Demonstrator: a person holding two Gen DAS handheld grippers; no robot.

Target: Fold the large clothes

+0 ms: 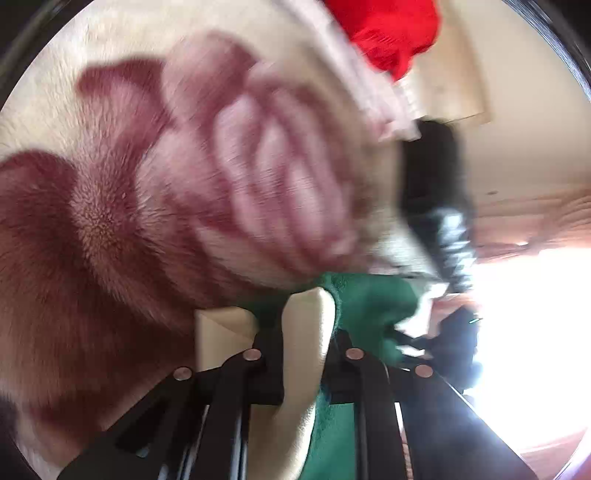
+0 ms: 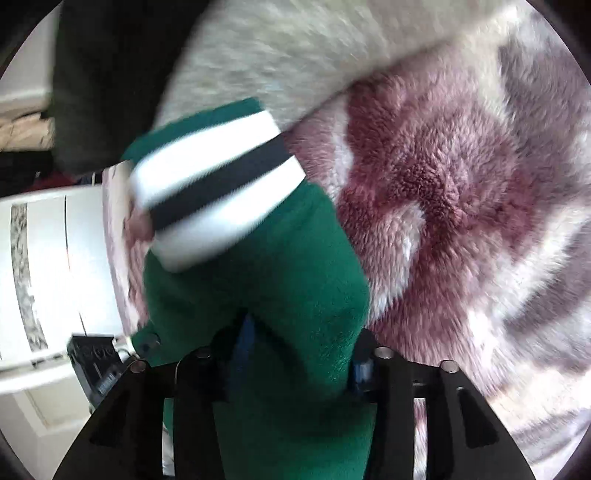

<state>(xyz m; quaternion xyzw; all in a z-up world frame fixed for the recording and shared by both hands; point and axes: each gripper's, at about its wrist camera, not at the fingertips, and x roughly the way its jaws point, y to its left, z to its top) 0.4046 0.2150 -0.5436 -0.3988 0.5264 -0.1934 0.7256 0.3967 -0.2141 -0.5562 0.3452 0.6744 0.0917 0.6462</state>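
Observation:
A green fleece garment (image 2: 280, 280) with a white and black striped band (image 2: 214, 184) lies bunched on a plush blanket. In the right wrist view my right gripper (image 2: 303, 347) sits at the bottom, and a thick fold of the green fleece fills the gap between its blue pads (image 2: 360, 369). In the left wrist view my left gripper (image 1: 303, 332) is nearly closed, pinching the green garment (image 1: 369, 306) together with its cream inner side (image 1: 306, 350). Both views are blurred.
The plush blanket (image 1: 110, 221) is cream with maroon flower shapes (image 2: 443, 177). A red cloth (image 1: 391, 33) lies at its far edge. A dark cloth (image 2: 103, 74) and white furniture (image 2: 48, 277) are at the left. Bright window glare (image 1: 535, 314) fills the right.

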